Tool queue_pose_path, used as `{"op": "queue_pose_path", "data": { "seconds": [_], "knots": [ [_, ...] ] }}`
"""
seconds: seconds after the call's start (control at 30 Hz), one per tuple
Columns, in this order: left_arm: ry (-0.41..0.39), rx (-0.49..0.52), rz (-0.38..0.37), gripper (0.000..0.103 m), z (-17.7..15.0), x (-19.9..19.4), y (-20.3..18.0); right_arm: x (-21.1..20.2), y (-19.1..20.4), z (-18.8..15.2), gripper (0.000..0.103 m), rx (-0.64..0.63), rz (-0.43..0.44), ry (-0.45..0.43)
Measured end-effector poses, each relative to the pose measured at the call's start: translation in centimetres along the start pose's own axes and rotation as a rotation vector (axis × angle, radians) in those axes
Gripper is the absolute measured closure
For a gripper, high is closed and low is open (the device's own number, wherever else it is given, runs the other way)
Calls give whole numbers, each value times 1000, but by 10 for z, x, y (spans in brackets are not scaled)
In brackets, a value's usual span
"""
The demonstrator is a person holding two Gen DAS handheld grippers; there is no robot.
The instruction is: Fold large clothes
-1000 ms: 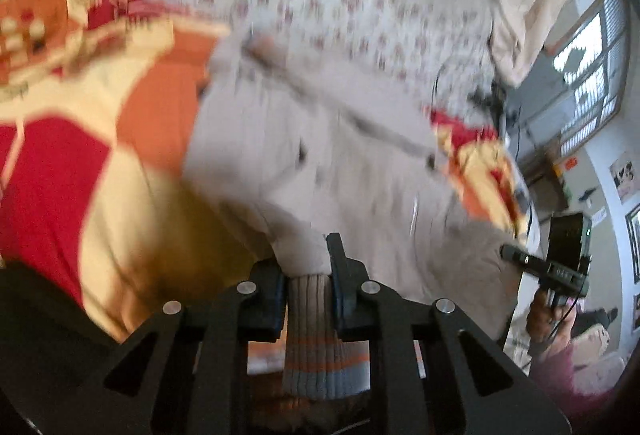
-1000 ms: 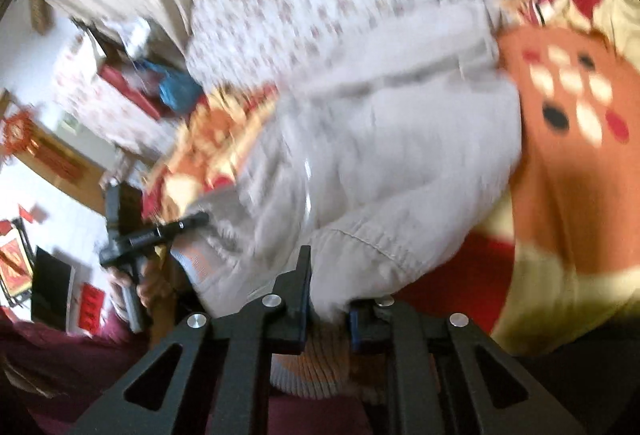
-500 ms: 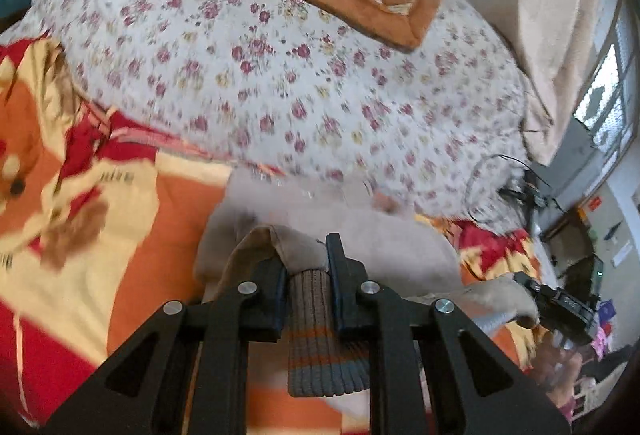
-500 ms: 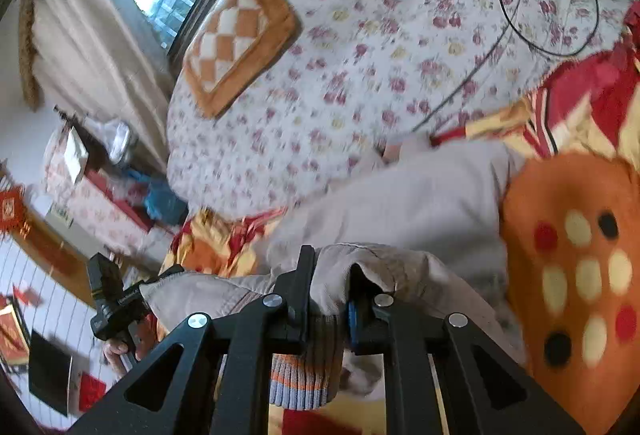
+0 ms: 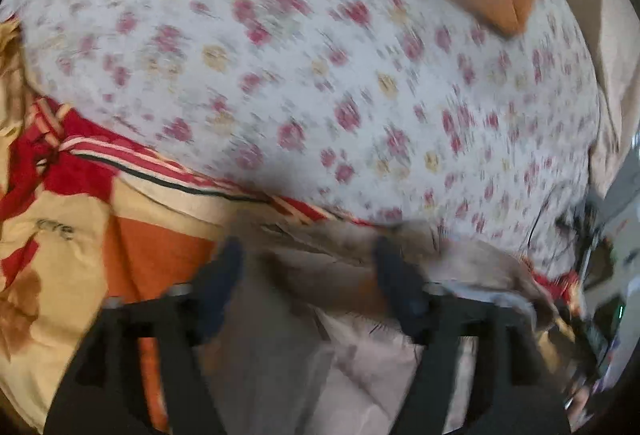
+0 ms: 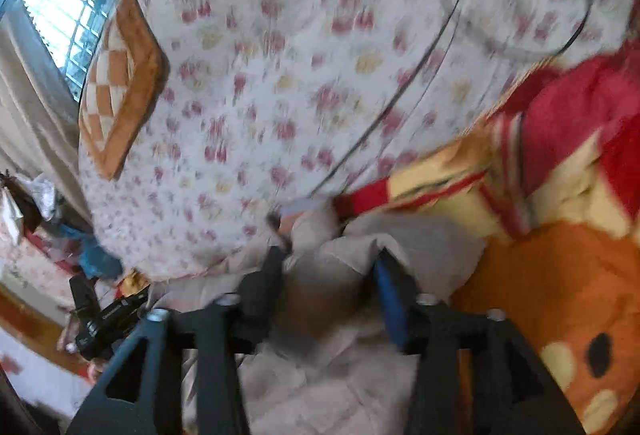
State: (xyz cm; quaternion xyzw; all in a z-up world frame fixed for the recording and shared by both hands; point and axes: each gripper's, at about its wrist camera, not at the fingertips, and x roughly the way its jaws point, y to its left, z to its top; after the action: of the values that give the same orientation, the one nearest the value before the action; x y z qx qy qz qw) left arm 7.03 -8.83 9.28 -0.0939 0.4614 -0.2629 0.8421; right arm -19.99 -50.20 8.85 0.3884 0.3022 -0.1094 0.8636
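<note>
A beige-grey jacket (image 5: 360, 347) lies folded on the red, orange and cream blanket (image 5: 60, 255), near the floral quilt. My left gripper (image 5: 308, 271) is open, its jaws wide apart just above the jacket's folded edge. In the right wrist view the same jacket (image 6: 320, 387) lies under my right gripper (image 6: 328, 275), which is also open, with the cloth bunched loosely between its spread jaws. Both views are motion-blurred.
A white quilt with red flowers (image 5: 320, 75) covers the bed beyond. An orange checked cushion (image 6: 116, 83) lies at its far end near the window. A black cable (image 6: 400, 95) loops across the quilt. The left gripper's handle (image 6: 100, 319) shows at lower left.
Both grippers carried the jacket's hem forward over the garment toward the quilt, then opened and let go of it. The striped cuff no longer sits between either pair of jaws.
</note>
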Motion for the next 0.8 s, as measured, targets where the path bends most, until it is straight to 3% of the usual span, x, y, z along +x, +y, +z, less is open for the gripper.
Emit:
{"op": "queue_pose_path", "data": {
  "seconds": [0.03,0.1,0.17,0.27,0.4,0.47,0.5,0.6,0.67,0.73,0.8],
  "knots": [
    [-17,-16,-13,19,2,-9,6,-10,3,-1,43,-18,-10,-22],
    [-28,-12,-15,19,-1,-33,15,-29,16,-8,43,-95,-4,-21],
    [-16,17,28,19,-9,-43,16,-35,36,-19,43,-203,3,9],
    [23,66,117,19,-40,-44,19,-14,60,-35,44,-333,-65,76],
    [163,137,311,19,-87,-8,29,66,42,-39,47,-272,-218,200],
    [157,144,338,17,-97,-2,38,90,26,-37,48,-197,-279,248],
    [134,140,331,17,-99,-5,42,85,28,-35,47,-181,-284,232],
    [97,65,307,15,-98,-6,59,52,59,-34,41,-208,-231,150],
    [103,9,282,15,-93,-4,64,40,83,-36,27,-251,-190,128],
    [80,5,274,15,-88,-8,61,46,111,-44,26,-299,-146,153],
    [53,35,284,15,-87,-13,57,72,137,-58,26,-355,-94,241]
  ]
}}
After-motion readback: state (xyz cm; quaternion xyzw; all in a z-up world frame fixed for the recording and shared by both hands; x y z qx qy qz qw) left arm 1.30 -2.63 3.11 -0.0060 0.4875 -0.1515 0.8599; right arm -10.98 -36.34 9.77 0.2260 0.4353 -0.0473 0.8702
